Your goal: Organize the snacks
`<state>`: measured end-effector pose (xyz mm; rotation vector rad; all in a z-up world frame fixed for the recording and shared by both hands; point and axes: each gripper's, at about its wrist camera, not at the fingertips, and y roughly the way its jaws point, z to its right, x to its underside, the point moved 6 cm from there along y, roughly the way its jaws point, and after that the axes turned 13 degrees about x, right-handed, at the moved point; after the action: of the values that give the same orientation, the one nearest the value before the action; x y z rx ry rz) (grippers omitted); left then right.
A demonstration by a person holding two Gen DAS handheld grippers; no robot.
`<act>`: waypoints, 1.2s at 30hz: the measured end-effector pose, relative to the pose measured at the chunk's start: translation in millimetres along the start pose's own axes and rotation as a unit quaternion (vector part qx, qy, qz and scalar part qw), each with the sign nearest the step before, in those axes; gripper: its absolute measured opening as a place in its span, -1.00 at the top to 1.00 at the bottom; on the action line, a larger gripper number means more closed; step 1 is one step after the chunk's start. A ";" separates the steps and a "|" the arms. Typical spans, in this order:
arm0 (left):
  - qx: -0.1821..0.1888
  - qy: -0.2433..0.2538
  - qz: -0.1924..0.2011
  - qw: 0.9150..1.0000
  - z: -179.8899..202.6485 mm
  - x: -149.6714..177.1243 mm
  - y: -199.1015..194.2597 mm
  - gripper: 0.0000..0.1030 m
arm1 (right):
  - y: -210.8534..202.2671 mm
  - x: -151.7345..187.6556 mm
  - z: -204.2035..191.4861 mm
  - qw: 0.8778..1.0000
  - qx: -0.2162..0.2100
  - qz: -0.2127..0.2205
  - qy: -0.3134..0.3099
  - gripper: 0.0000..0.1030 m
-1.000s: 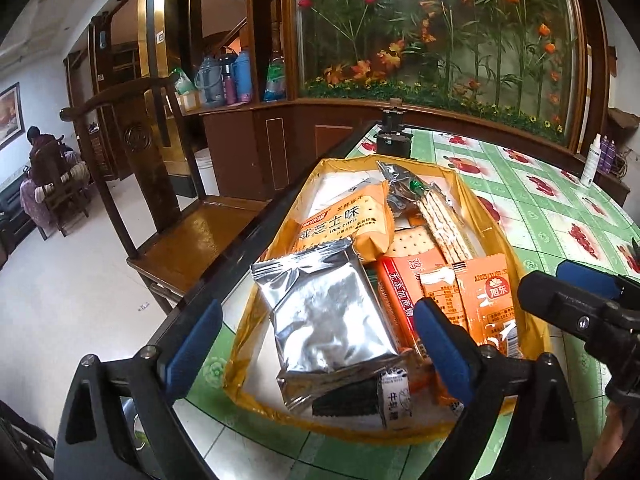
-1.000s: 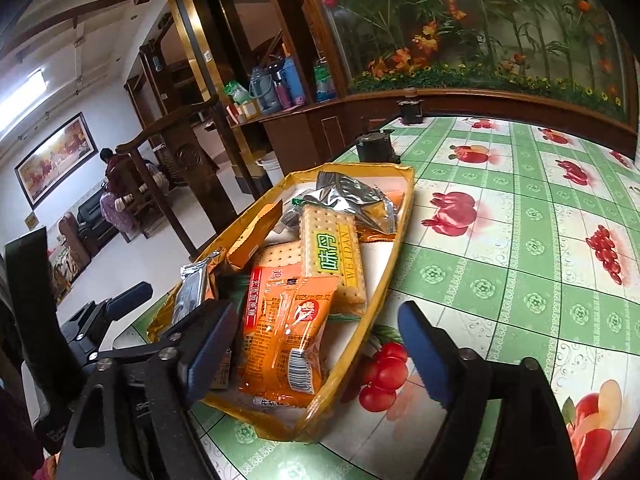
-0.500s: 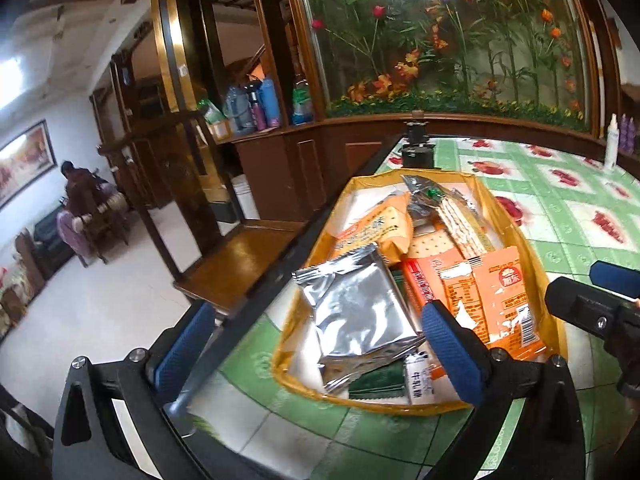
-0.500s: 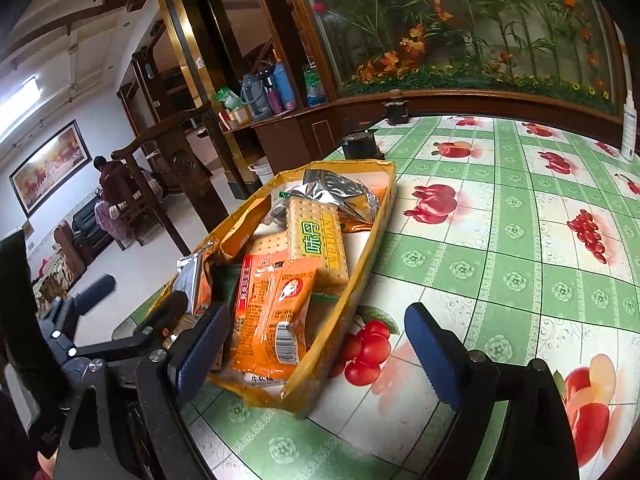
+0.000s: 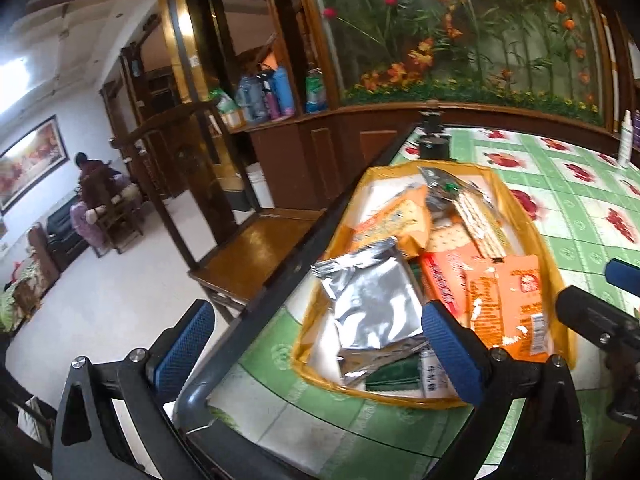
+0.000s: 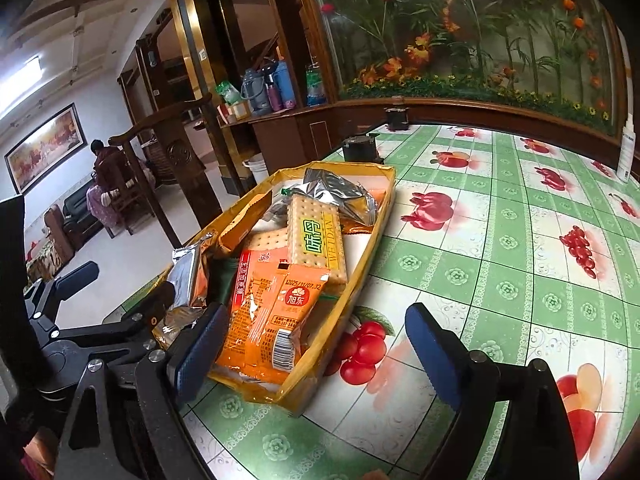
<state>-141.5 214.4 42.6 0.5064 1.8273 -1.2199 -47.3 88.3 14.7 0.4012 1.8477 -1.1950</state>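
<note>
A yellow tray [image 5: 557,276] [image 6: 362,268] full of snack packets sits on the table near its left edge. In it lie a silver foil packet [image 5: 372,308] [image 6: 190,276], an orange packet [image 5: 516,304] [image 6: 272,320], a clear cracker pack [image 6: 316,236] and several others. My left gripper [image 5: 316,344] is open and empty, held above the table's left edge by the tray's near left corner. My right gripper [image 6: 316,352] is open and empty, held over the tray's near right corner.
The table carries a green fruit-print cloth [image 6: 520,240]. A wooden chair [image 5: 248,248] stands by its left edge. Small black objects [image 6: 360,148] stand beyond the tray. A white bottle [image 6: 626,152] stands at the far right. A cabinet with bottles [image 6: 276,92] is behind.
Both grippers have drawn back from the tray and stayed open. The left one has shifted left, so the table edge and chair fill more of its view.
</note>
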 end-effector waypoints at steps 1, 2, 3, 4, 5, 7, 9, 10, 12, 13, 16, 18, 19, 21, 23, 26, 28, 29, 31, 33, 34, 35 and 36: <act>-0.003 0.000 0.000 1.000 -1.1 -0.2 -0.4 -1.00 | 0.0 -0.1 0.1 1.000 0.000 0.000 0.000 -0.80; -0.005 0.001 0.002 1.000 -1.6 -0.5 -0.9 -1.00 | -0.1 -0.2 0.3 1.000 0.001 0.001 0.000 -0.80; -0.006 0.001 0.001 1.000 -1.6 -0.7 -0.9 -1.00 | -0.3 -0.6 0.7 1.000 0.002 0.002 0.000 -0.80; -0.005 0.001 0.000 1.000 -1.4 -0.5 -0.7 -1.00 | -0.8 -0.7 1.0 1.000 0.002 0.003 0.000 -0.80; -0.002 0.000 -0.001 1.000 -1.2 -0.5 -0.4 -1.00 | -1.5 -0.9 1.3 1.000 0.002 0.005 0.000 -0.80; -0.001 -0.001 -0.003 1.000 -0.3 -1.3 0.6 -1.00 | -2.2 -1.0 1.8 1.000 0.002 0.006 0.000 -0.80; 0.000 0.000 -0.004 1.000 0.2 -1.5 1.1 -1.00 | -2.7 -1.0 2.2 1.000 0.003 0.007 0.001 -0.80; -0.001 0.000 -0.003 1.000 0.3 -1.6 0.9 -1.00 | -3.0 -1.0 2.1 1.000 0.003 0.007 0.001 -0.80; -0.003 0.001 -0.003 1.000 0.1 -1.7 0.9 -1.00 | -3.1 -1.1 2.3 1.000 0.003 0.007 0.002 -0.80; -0.004 0.001 -0.002 1.000 0.1 -1.5 0.7 -1.00 | -3.0 -1.1 2.2 1.000 0.003 0.007 0.001 -0.80; -0.005 0.001 -0.003 1.000 0.3 -1.5 1.1 -1.00 | -3.3 -1.2 2.5 1.000 0.004 0.008 0.001 -0.80; -0.004 0.002 -0.004 1.000 0.1 -1.4 1.0 -1.00 | -3.8 -1.6 2.6 1.000 0.004 0.009 0.001 -0.80; -0.003 0.001 -0.003 1.000 0.2 -1.3 0.7 -1.00 | -4.4 -2.0 2.9 1.000 0.005 0.010 0.002 -0.80; -0.006 0.002 -0.004 1.000 -0.1 -0.9 1.2 -1.00 | -7.5 -2.8 3.2 1.000 0.004 0.014 0.005 -0.80; -0.006 0.001 -0.005 1.000 -0.6 -0.1 1.6 -1.00 | -9.8 -3.9 4.4 1.000 0.004 0.019 0.007 -0.80; -0.006 0.001 -0.005 1.000 -0.5 -0.1 1.6 -1.00 | -10.6 -4.8 4.0 1.000 0.004 0.021 0.009 -0.80; -0.006 0.002 -0.006 1.000 -0.4 0.1 1.7 -1.00 | -10.7 -4.7 4.1 1.000 0.004 0.021 0.008 -0.80; -0.006 0.002 -0.005 1.000 -0.4 -0.2 1.5 -1.00 | -11.1 -4.8 4.1 1.000 0.004 0.021 0.008 -0.80; -0.006 0.001 -0.005 1.000 -0.5 -0.3 1.5 -1.00 | -11.2 -4.9 3.9 1.000 0.005 0.022 0.008 -0.80; -0.006 0.001 -0.007 1.000 -0.7 1.5 1.6 -1.00 | -10.6 -5.1 3.2 1.000 0.005 0.022 0.009 -0.80; -0.006 0.001 -0.007 1.000 -0.9 1.3 1.5 -1.00 | -9.8 -4.8 3.4 1.000 0.005 0.022 0.009 -0.80; -0.006 0.001 -0.007 1.000 -1.0 2.1 2.0 -1.00 | -9.0 -4.7 3.5 1.000 0.005 0.022 0.010 -0.80; -0.006 0.001 -0.007 1.000 -1.0 2.1 2.1 -1.00 | -8.9 -4.7 3.4 1.000 0.004 0.022 0.010 -0.80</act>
<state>-141.6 216.0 39.9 0.4882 1.8418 -1.2166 -48.8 81.9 23.0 0.4572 1.8422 -1.1740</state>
